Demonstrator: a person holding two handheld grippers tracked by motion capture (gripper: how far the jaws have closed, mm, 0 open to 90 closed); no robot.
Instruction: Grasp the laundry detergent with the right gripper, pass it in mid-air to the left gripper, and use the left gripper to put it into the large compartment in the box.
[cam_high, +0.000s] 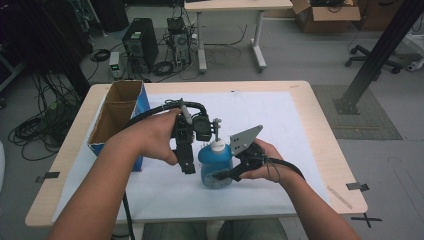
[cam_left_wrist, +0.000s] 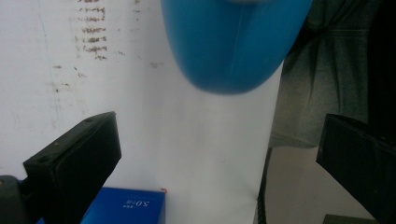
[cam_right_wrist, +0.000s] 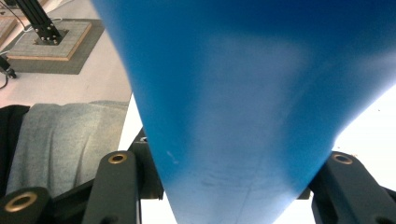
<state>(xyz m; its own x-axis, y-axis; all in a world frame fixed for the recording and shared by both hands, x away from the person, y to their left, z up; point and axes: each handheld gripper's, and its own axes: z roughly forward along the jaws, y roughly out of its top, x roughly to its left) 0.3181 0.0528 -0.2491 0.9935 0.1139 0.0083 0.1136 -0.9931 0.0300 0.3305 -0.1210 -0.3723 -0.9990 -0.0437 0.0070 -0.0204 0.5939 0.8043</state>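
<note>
Bottle (cam_high: 215, 167), blue with a white pump top, upright on the white sheet mid-worktop, clamped at its lower body by the right claw (cam_high: 231, 174). Left claw (cam_high: 188, 167) gaping, empty, poised just beside the bottle, near the pump. Likely risks: smooth round body slipping or twisting in the grip; tipping if the pump gets pushed sideways.

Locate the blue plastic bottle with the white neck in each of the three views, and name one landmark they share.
High view: the blue plastic bottle stands at table centre, with the right gripper shut on its body.
Left gripper view: its rounded blue body hangs from the top edge, centre, beyond open jaws.
Right gripper view: it is clamped between the jaws, spreading up the frame.
Shared landmark: the white sheet covering the table.
</note>
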